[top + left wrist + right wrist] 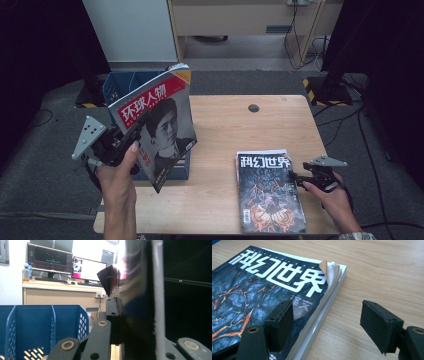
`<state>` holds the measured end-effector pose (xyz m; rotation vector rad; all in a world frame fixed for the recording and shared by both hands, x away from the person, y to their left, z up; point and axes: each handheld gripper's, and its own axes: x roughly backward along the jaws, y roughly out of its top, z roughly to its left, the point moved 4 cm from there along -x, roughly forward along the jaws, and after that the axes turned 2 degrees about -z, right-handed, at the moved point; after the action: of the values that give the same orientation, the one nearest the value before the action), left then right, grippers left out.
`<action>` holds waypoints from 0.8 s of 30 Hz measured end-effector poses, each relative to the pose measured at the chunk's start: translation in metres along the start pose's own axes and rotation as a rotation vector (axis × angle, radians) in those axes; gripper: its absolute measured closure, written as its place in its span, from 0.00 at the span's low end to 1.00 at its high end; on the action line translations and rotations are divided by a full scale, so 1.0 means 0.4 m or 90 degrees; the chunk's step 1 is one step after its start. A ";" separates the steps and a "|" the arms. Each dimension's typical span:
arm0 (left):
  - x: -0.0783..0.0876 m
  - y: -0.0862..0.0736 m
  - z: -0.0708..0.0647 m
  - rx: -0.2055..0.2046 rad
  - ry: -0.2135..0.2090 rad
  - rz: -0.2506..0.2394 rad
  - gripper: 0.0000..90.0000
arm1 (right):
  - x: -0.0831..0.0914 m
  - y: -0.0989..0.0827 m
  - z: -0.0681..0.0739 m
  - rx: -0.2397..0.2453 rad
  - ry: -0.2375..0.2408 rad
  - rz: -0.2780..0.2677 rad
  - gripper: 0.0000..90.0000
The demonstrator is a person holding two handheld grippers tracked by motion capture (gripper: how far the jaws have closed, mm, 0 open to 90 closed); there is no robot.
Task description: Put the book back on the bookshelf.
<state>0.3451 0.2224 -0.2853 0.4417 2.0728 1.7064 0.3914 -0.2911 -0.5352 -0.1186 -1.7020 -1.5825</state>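
Observation:
A magazine with a red title band and a portrait cover [160,125] is held upright and tilted over the blue file rack [120,82], with my left gripper [139,124] shut on its left edge. In the left gripper view the glossy cover [140,302] stands edge-on between the jaws, with the rack's compartments [32,325] below left. A stack of magazines topped by a dark cracked-lava cover [267,192] lies flat at the table's front right. My right gripper [329,320] is open at the stack's right edge: one pad [282,320] rests over the cover [262,290], the other hangs over bare wood.
The wooden table [225,125] has a round cable hole [253,108] near its far edge. A pale cabinet [130,30] and black stands with cables [330,75] sit on the floor beyond. Monitors on a desk [50,258] appear behind the rack.

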 end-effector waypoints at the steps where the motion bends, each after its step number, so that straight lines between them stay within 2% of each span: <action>1: 0.002 0.001 0.002 0.000 0.001 -0.001 0.96 | 0.002 0.000 -0.002 -0.003 -0.005 -0.002 0.30; 12: 0.021 0.012 0.024 0.007 0.017 -0.011 0.96 | 0.009 0.003 -0.018 -0.008 -0.021 -0.011 0.30; 24: 0.062 0.028 0.070 0.020 0.040 -0.031 0.96 | 0.015 0.002 -0.035 -0.019 -0.041 -0.014 0.30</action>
<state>0.3376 0.2606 -0.2817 0.3486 2.1395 1.6825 0.3941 -0.3057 -0.5323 -0.1689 -1.7348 -1.6365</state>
